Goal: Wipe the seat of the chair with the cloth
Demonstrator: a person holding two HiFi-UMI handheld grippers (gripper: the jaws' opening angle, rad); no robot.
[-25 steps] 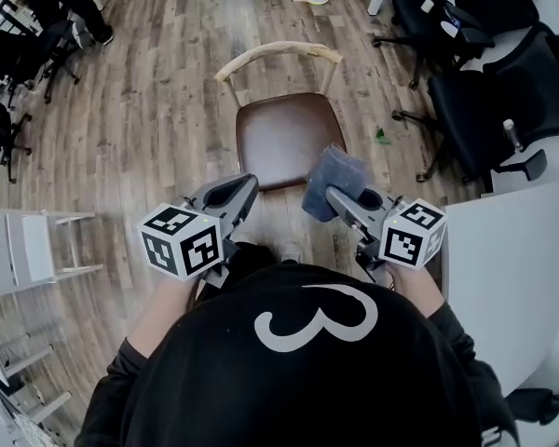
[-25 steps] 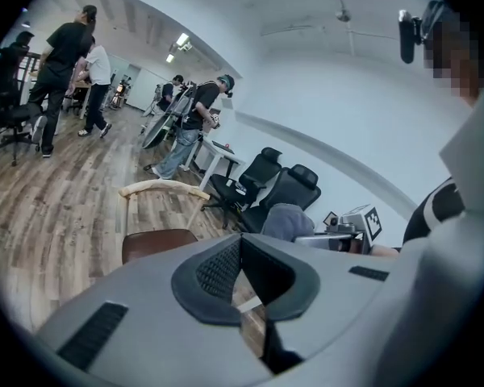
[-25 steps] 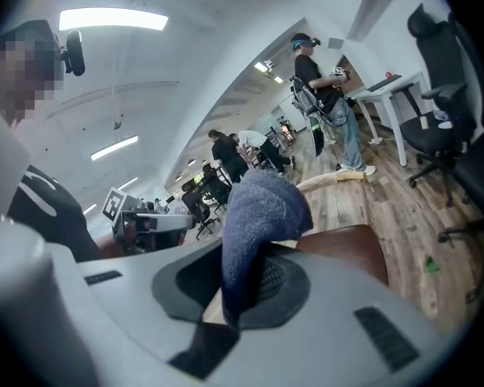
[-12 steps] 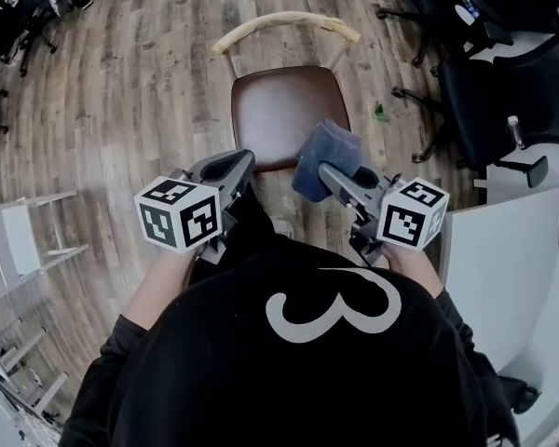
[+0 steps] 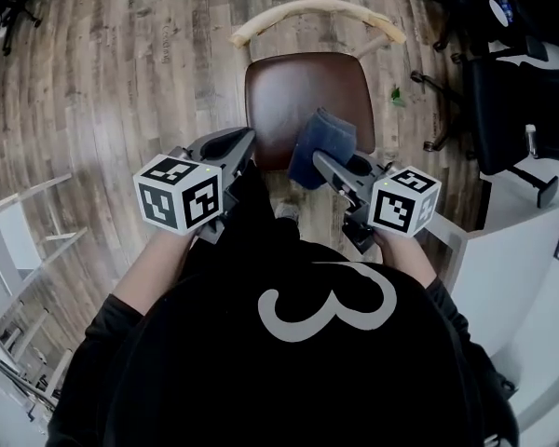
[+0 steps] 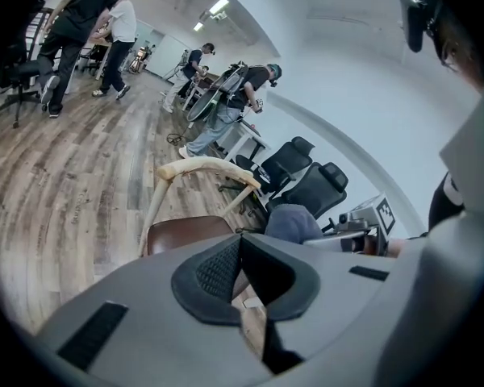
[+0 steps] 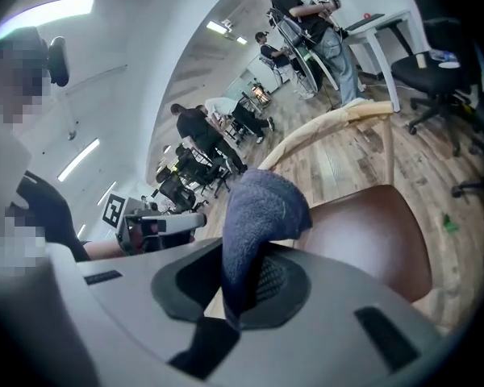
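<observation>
A folded blue terry cloth (image 5: 322, 141) is held pinched between the closed jaws of the right gripper (image 5: 320, 162) and has been brought forward over the last second. Where it hung off the front right corner of the brown leather seat (image 5: 289, 91), it is now seen over the seat's front right part. Contact cannot be made out; in the right gripper view the cloth looks raised clear of the leather. The left gripper (image 5: 235, 145) is carried beside the seat's front left corner, jaws together on nothing. The approach is judged all but done, with the lowering and the first wiping stroke yet to be made. The chair, with its pale curved wooden backrest (image 5: 307, 12), stands on a grey-brown plank floor (image 5: 121, 63). Black office chairs (image 5: 512, 91) and a white desk (image 5: 526, 268) are set to the right, and other people (image 6: 105, 22) are seen across the room.
</observation>
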